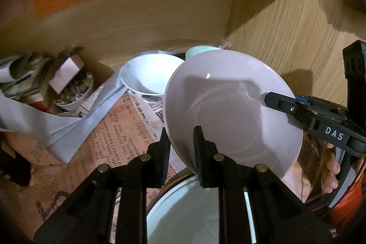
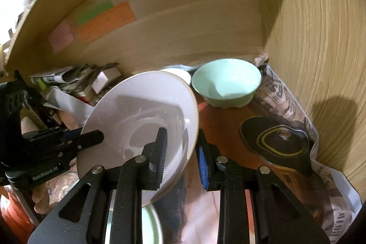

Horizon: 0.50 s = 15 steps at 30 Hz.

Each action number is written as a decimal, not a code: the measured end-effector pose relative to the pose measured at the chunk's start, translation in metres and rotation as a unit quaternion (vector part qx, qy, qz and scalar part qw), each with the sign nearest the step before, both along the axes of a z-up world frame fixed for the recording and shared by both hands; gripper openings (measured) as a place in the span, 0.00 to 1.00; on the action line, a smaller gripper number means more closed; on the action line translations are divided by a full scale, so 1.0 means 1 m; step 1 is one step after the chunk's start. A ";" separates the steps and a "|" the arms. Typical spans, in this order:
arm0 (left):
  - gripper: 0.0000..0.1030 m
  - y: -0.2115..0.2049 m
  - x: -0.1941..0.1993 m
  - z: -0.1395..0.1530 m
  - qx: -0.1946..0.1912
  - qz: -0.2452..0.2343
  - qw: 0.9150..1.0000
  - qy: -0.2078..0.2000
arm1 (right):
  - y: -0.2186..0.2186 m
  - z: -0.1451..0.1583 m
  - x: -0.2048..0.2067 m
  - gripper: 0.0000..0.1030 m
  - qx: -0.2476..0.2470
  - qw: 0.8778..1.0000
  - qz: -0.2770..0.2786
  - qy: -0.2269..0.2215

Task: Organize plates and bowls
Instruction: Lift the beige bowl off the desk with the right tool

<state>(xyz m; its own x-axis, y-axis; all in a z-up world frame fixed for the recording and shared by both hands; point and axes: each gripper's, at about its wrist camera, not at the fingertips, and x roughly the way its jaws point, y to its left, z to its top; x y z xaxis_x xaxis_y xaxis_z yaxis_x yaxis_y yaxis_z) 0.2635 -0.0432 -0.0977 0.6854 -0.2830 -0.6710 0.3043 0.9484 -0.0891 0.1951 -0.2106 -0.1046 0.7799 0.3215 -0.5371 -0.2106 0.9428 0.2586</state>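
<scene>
The pale green plate (image 1: 183, 216) down low is mostly hidden behind the left claw (image 1: 180, 148) and cut off at the bottom edge. Clutter pile (image 1: 45, 81) on the left is a blurry mess.

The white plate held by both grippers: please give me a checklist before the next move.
1. Left gripper clamped on white plate rim: ok.
2. Right gripper clamped on the opposite rim: ok.
3. Plate lifted clear of the plate below: ok.
4. Plate level: not ok, tilted.
5. Mint bowl apart from the plate: ok.
6. Free spot to set it down: cannot tell.
</scene>
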 end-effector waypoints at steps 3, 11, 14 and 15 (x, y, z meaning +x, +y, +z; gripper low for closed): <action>0.18 0.008 -0.014 0.007 -0.005 0.007 1.000 -0.010 | 0.006 0.005 -0.007 0.22 0.001 1.000 0.008 -0.009; 0.18 0.032 -0.045 0.014 -0.019 0.029 0.999 -0.026 | 0.031 0.015 -0.025 0.22 -0.001 0.999 0.037 -0.031; 0.18 0.045 -0.059 0.016 -0.022 0.040 0.998 -0.033 | 0.042 0.017 -0.031 0.22 -0.002 0.998 0.050 -0.035; 0.18 0.048 -0.063 0.016 -0.022 0.044 0.998 -0.036 | 0.046 0.018 -0.033 0.22 -0.002 0.998 0.053 -0.036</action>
<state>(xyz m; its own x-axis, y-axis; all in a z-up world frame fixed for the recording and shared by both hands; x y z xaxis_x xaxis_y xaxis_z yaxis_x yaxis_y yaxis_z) 0.2004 0.0044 -0.0815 0.7543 -0.2480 -0.6079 0.2272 0.9673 -0.1128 0.1620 -0.1649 -0.0869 0.7784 0.4025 -0.4818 -0.3279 0.9151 0.2347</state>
